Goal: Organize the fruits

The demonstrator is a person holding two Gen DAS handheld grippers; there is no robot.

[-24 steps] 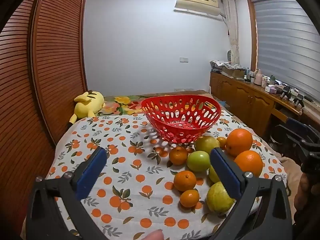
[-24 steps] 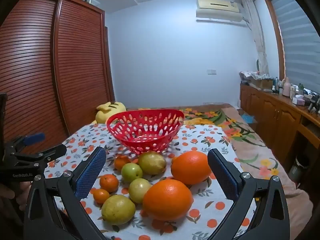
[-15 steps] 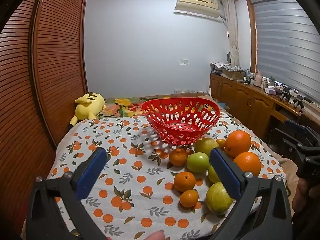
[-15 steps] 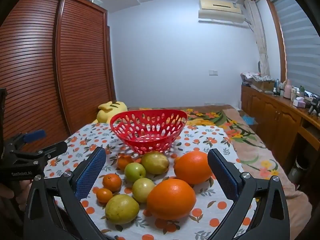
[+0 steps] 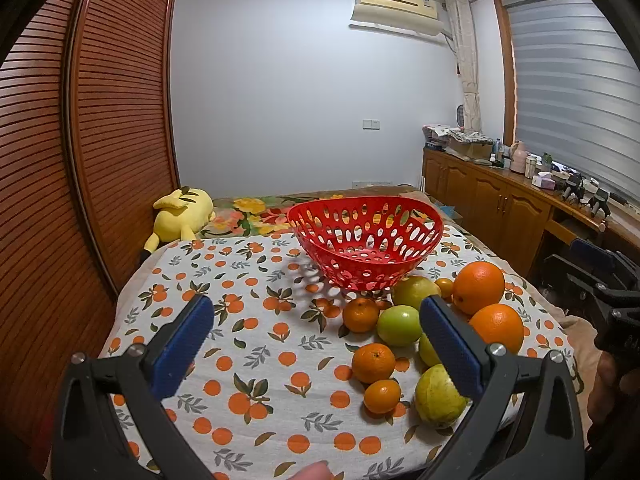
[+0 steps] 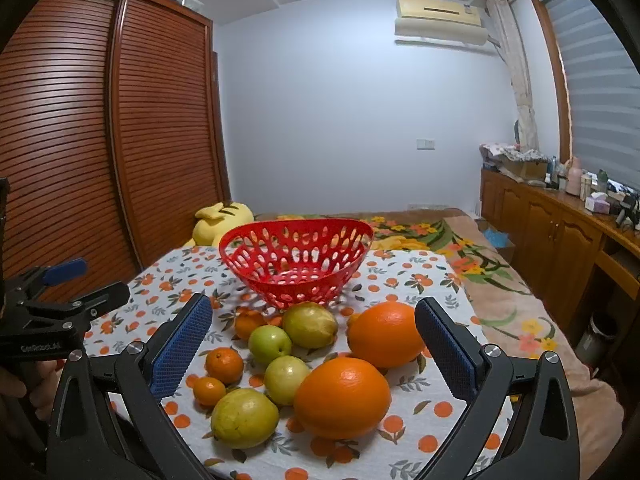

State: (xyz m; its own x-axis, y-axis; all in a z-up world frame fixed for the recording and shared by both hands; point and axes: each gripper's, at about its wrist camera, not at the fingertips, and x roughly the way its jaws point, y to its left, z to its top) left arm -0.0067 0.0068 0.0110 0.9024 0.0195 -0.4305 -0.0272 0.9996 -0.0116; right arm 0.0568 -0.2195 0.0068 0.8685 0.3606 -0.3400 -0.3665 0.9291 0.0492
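An empty red perforated basket stands on an orange-print cloth. In front of it lies a cluster of fruit: two big oranges, small mandarins, green apples and yellow-green pears. My left gripper is open over bare cloth, left of the fruit. My right gripper is open above the near fruit, holding nothing. Each gripper shows at the edge of the other's view.
A yellow plush toy lies at the back left by the slatted wardrobe doors. A floral blanket covers the bed beyond the cloth. A wooden cabinet with clutter runs along the right wall.
Both views have shifted slightly; the basket and fruit sit a little further right and lower in the right wrist view. No fruit has moved and both grippers stay open.
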